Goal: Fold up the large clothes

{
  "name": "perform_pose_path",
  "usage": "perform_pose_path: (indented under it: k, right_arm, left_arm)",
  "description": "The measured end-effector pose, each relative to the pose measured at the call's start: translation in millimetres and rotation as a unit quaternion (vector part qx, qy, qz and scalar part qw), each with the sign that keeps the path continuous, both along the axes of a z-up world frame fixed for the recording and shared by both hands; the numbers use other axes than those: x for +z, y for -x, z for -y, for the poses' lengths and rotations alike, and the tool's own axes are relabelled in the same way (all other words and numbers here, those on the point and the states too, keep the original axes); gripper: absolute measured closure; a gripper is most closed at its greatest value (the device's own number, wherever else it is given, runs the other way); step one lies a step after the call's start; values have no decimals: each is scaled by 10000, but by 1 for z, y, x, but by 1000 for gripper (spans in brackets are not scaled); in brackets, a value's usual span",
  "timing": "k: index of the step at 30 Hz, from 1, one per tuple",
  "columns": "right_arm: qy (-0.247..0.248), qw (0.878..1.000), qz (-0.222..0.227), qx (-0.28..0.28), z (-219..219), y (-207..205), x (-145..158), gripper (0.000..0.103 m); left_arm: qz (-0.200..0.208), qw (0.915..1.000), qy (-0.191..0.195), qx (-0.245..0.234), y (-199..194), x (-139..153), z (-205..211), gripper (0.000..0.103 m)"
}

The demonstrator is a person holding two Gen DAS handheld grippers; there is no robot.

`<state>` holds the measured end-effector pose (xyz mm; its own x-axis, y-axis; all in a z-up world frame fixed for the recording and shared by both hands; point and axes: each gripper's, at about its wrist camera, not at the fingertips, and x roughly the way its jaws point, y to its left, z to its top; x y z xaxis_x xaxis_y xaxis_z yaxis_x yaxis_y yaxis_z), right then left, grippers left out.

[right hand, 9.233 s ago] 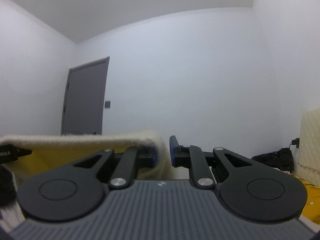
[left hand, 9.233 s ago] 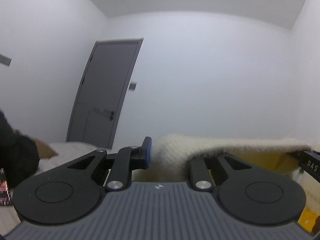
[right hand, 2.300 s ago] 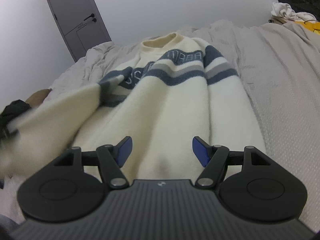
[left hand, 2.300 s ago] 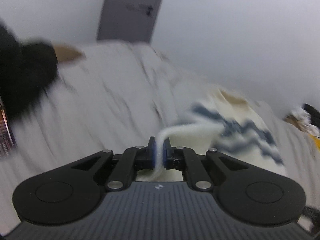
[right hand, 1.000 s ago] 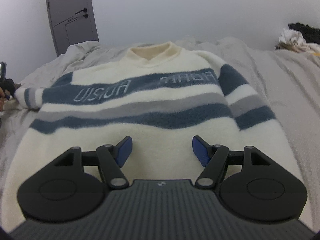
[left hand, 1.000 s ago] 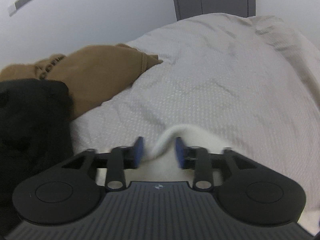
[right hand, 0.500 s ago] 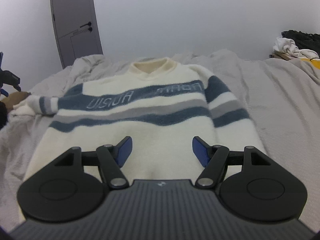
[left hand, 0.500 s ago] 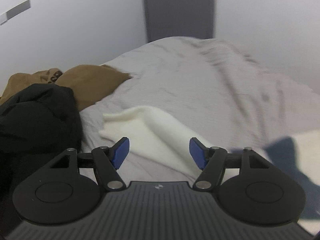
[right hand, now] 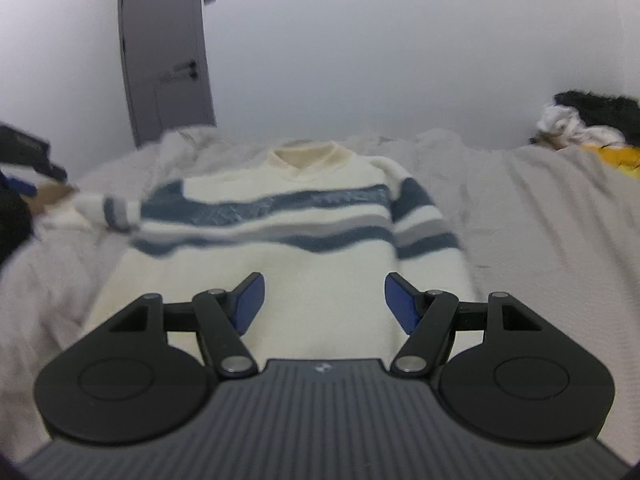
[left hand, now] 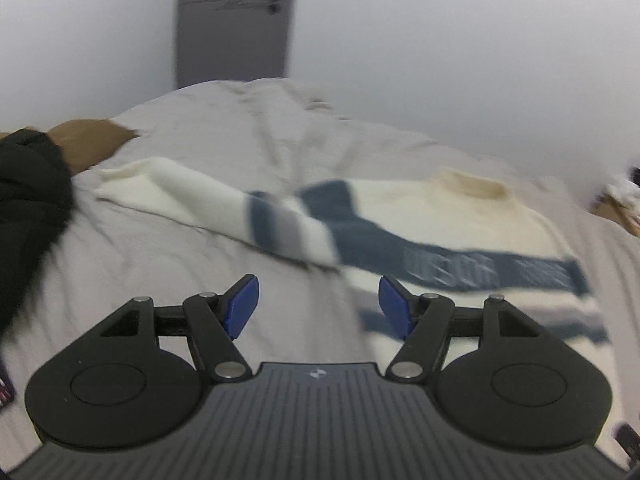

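A cream sweater (right hand: 320,264) with blue and grey stripes lies flat on the grey bedspread (right hand: 540,232), collar at the far end. Its left sleeve (left hand: 192,196) stretches out sideways towards the dark clothes. My left gripper (left hand: 318,306) hangs open above the bedspread beside the sweater's (left hand: 460,236) left edge, nothing between its blue pads. My right gripper (right hand: 324,302) is open too, above the sweater's lower body, holding nothing. The left gripper also shows at the left edge of the right wrist view, blurred.
A black garment (left hand: 28,200) and a brown one (left hand: 88,140) lie at the bed's left side. A pile of black, white and yellow clothes (right hand: 588,128) sits at the far right. A grey door (right hand: 164,60) stands in the white wall behind the bed.
My left gripper let go of the sleeve end, opened wide and swung right and back, bringing the striped body into view. My right gripper drew back a little, staying open.
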<state>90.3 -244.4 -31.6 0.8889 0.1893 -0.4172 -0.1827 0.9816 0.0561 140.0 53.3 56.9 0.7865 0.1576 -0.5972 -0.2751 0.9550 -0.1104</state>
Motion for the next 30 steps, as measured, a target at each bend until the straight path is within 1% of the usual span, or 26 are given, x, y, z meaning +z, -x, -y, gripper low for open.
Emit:
perform_pose_path:
  k: [1,2,4,6,7,8,9,10,12,15,19,20,22,23,25,27,30]
  right_arm:
    - [70,9998,-148,-97,0,3,1,35]
    - [-4,9996,-238,-126,5,9,3,35]
    - [-153,9995,-229,-145,14,23,7,35]
    - [-259,9994,-178,-161,22,37,12,35]
    - [-327,9993,-149,-143,25,43,15,35]
    - [-314,9994,-97,-142,26,47,16,35]
    - [-228,9996,-13,-165,26,52,17,35]
    - [-137,9996,42,-233,25,54,17,32]
    - [-92,9994,-5,-322,26,52,15,24]
    - [-204,9985,-239,-439,32,44,11,24]
    - [-304,9959,-523,-666,38,31,3,24]
    - [-355,9950,-612,-703,40,28,1,23]
    - [-513,9922,-841,-769,44,19,-4,11]
    - [-580,9907,-932,-803,46,17,-6,9]
    - [-723,9870,-1140,-875,50,9,-11,2]
    - [-900,9827,-1299,-967,54,3,-17,2]
    - [-1121,9741,-1532,-1226,62,-6,-26,2]
  left_arm:
    - [17,9999,37,-135,9,-3,14,32]
    - [50,9995,107,-286,20,-6,31,32]
    - [114,9983,279,-503,39,-14,59,32]
    - [-26,9965,463,-695,53,-24,84,32]
    - [-32,9959,543,-719,60,-28,92,32]
    - [45,9953,579,-775,70,-32,104,32]
    - [12,9944,526,-913,74,-35,113,32]
    - [-39,9936,436,-1042,79,-39,122,32]
    - [2,9932,338,-1116,89,-46,133,32]
    - [57,9906,515,-1262,97,-57,138,32]
    - [28,9913,337,-1274,99,-69,143,31]
    - [13,9910,340,-1294,96,-72,140,31]
    - [-6,9901,405,-1344,92,-79,136,28]
    - [-13,9896,454,-1366,92,-84,135,25]
    - [-70,9890,475,-1401,88,-90,134,25]
    - [-112,9885,554,-1400,84,-94,131,25]
    - [-128,9865,809,-1416,79,-98,125,25]
